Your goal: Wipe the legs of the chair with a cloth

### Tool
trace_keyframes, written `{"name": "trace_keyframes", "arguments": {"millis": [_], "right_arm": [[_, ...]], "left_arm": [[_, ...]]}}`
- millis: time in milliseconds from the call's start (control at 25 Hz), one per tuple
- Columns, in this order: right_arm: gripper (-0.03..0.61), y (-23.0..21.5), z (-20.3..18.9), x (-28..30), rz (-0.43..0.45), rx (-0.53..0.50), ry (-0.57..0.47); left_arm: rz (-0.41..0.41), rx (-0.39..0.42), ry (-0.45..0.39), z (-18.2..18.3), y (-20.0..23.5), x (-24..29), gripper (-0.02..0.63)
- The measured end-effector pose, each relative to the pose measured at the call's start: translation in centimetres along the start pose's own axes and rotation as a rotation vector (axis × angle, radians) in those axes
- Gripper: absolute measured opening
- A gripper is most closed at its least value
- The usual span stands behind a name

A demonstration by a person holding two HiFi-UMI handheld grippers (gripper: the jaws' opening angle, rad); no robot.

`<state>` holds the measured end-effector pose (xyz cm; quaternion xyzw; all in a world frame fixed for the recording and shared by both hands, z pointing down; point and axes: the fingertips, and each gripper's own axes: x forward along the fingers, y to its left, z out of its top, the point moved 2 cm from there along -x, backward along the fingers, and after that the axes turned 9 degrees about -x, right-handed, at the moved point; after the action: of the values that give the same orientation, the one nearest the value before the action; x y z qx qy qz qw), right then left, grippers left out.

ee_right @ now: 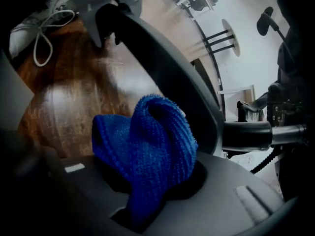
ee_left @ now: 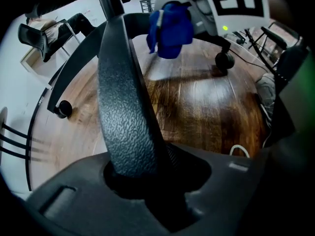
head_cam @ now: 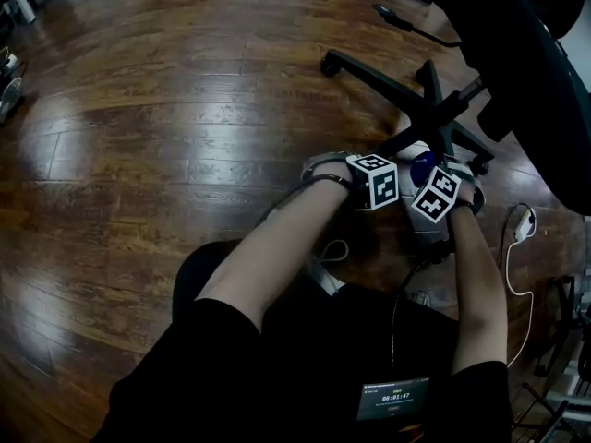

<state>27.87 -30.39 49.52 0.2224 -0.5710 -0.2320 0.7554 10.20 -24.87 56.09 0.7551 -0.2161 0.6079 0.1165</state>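
Note:
The black office chair's star base stands on the wooden floor, with both grippers at its near legs. My left gripper points steeply down and is shut on a textured black chair leg that runs up out of its jaws. My right gripper is shut on a bunched blue cloth, which lies against the side of a dark chair leg. In the head view the cloth shows between the two marker cubes, left gripper and right gripper close together.
The chair's seat overhangs at the right. Castors end the legs. A white cable trails on the floor at the right. Another chair stands by the far wall.

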Motion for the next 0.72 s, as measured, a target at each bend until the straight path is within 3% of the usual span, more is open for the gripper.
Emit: {"name": "trace_keyframes", "arguments": {"millis": [120,280,440,640,720], "right_arm": [[0.1,-2.5,1.2,0.4,-0.056,0.036,-0.014],[0.1,-0.5,0.1,-0.5,-0.096,-0.003,-0.025],[0.1,5.0,-1.9,-2.9,0.014,0.051,-0.05],[0.1,14.4,-5.1,-5.2,0.15,0.031,-0.049],[0.091,16.4,-6.2,-6.1,0.169,0.11,-0.071]], "left_arm": [[-0.008,0.007,-0.003,-0.1,0.0,0.0,0.115],[-0.009,0.017,-0.005,0.1,-0.2,0.1,0.115],[-0.006,0.017,-0.012,-0.3,0.2,0.0,0.115],[-0.008,0.014,-0.011,-0.7,0.2,0.5,0.115],[-0.009,0.012,-0.017,-0.6,0.2,0.4,0.115]]}}
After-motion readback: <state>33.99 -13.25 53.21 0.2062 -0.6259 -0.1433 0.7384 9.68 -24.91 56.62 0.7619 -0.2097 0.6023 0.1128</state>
